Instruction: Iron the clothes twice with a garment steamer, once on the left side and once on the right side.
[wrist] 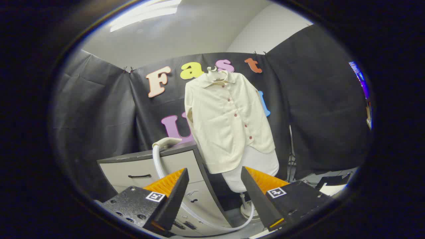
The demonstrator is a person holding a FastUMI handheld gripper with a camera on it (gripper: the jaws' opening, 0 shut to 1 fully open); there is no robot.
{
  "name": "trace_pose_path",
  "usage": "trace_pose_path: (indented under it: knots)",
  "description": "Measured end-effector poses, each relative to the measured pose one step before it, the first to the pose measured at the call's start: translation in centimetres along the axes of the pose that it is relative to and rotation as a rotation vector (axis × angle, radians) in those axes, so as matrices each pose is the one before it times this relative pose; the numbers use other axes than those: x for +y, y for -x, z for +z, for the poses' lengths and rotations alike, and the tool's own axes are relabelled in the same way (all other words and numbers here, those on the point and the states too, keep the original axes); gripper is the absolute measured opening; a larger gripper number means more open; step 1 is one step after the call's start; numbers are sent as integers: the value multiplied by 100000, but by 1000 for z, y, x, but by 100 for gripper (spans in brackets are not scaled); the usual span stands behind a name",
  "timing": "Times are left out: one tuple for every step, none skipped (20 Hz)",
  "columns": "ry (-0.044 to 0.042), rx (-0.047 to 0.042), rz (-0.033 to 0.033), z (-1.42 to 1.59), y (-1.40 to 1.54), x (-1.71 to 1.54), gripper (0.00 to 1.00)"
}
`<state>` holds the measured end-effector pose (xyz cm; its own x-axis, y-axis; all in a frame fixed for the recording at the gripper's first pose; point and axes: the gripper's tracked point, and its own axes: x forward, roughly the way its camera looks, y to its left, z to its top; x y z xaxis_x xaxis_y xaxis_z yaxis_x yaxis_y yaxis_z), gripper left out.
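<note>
A cream button-up shirt (229, 119) hangs on a white mannequin torso (255, 169) with a stand, well beyond my fingers. The garment steamer head (167, 142) lies on top of a grey drawer cabinet (149, 166), to the left of the shirt. Its white hose (159, 169) runs down the cabinet front and curls along the floor to the mannequin's base. My gripper (215, 186) is open, with nothing between its fingers, and sits some way short of both the steamer and the shirt.
The drawer cabinet stands ahead and left, its corner close to the mannequin. Black cloth walls close in the booth behind and on both sides. Dark items and papers (328, 186) lie on the floor at the right.
</note>
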<state>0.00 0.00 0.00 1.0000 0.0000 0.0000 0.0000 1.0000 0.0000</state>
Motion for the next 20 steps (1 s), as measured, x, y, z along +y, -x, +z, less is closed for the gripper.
trace_pose_path:
  knots:
    - [287, -439, 816, 429, -91, 460, 96]
    - [659, 79, 981, 261, -120, 566, 96]
    - [1173, -257, 1047, 306, -84, 664, 96]
    - [1773, -87, 847, 333, -167, 656, 96]
    - [2740, 552, 958, 98, -212, 668, 96]
    - [2749, 689, 643, 57, -181, 551, 96]
    - [3241, 921, -229, 42, -147, 376, 96]
    - [2467, 674, -296, 69, -153, 275, 96]
    - [2243, 1059, -75, -64, -146, 364, 96]
    - [1778, 795, 550, -4, -89, 447, 96]
    - [1484, 865, 376, -77, -101, 384, 96]
    - [684, -2, 175, 136, -58, 193, 96]
    - [235, -78, 57, 160, -150, 104, 96]
    - [-409, -105, 19, 112, -74, 113, 96]
    - [-770, 108, -144, 66, -87, 4, 96]
    - [-1100, -139, -308, 170, -157, -27, 96]
    - [-974, -22, -154, 194, -157, -61, 96]
    - [-447, -342, -164, 444, -102, 57, 96]
    - [78, -394, 30, 378, -190, 69, 96]
    - [480, -217, -321, 494, -271, 29, 96]
